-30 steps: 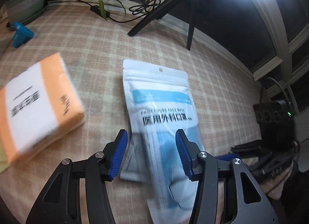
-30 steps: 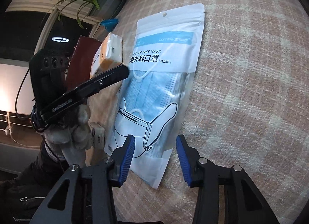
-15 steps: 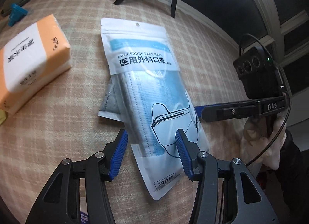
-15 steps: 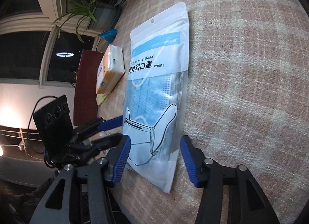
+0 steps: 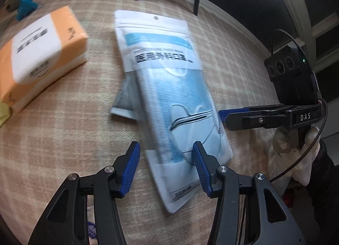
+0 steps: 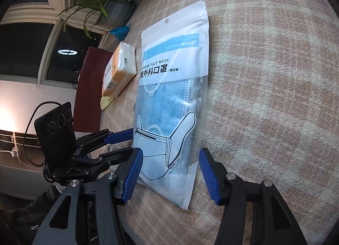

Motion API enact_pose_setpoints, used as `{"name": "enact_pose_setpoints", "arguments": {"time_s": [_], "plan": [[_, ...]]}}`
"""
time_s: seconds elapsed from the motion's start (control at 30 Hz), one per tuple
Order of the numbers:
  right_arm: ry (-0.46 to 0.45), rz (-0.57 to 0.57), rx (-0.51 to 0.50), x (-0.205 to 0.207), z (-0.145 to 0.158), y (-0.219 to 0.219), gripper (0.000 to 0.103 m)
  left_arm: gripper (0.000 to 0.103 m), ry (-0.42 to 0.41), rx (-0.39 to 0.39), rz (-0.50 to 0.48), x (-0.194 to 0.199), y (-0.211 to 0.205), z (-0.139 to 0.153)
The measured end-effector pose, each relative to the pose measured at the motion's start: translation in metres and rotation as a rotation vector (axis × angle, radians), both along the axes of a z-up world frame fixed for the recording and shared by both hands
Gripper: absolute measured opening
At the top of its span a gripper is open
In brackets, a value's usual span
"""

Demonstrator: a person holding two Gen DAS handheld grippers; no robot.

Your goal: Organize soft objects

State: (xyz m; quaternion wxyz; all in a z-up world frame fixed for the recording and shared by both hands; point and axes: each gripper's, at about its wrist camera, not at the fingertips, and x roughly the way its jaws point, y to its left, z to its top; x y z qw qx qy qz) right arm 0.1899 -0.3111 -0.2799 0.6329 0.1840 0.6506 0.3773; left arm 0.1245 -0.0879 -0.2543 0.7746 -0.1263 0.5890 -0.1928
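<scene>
The face mask pack (image 5: 171, 101) lay flat on the checked tablecloth (image 5: 63, 130), white with blue masks showing. The left gripper (image 5: 165, 164) hovered wide apart over its bottom end; the right gripper (image 6: 169, 171) straddled it likewise, gaping. A tissue pack (image 5: 40, 54) sat nearby.

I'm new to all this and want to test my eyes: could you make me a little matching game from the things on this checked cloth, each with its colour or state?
Things:
1. face mask pouch
2. tissue pack
3. left tongs
4. small clip

Descriptions:
A. orange and white, lying left of the pouch
B. open, blue pads astride the pouch's lower end
C. blue, far back near the plant pot
D. white and light blue, flat on the cloth

Pairs: 1-D, 2-A, 3-B, 4-C
</scene>
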Motion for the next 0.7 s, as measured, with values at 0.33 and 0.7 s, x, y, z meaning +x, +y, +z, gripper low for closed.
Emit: {"name": "enact_pose_setpoints", "arguments": {"time_s": [0.33,0.7], "plan": [[0.007,-0.042,0.011,-0.002,-0.001,0.001,0.048,0.05,-0.068,0.084,-0.052,0.003,-0.028,0.009],[-0.037,-0.051,-0.05,-0.01,0.001,0.007,0.034,0.046,-0.068,0.026,-0.006,0.0,-0.017,0.012]]}}
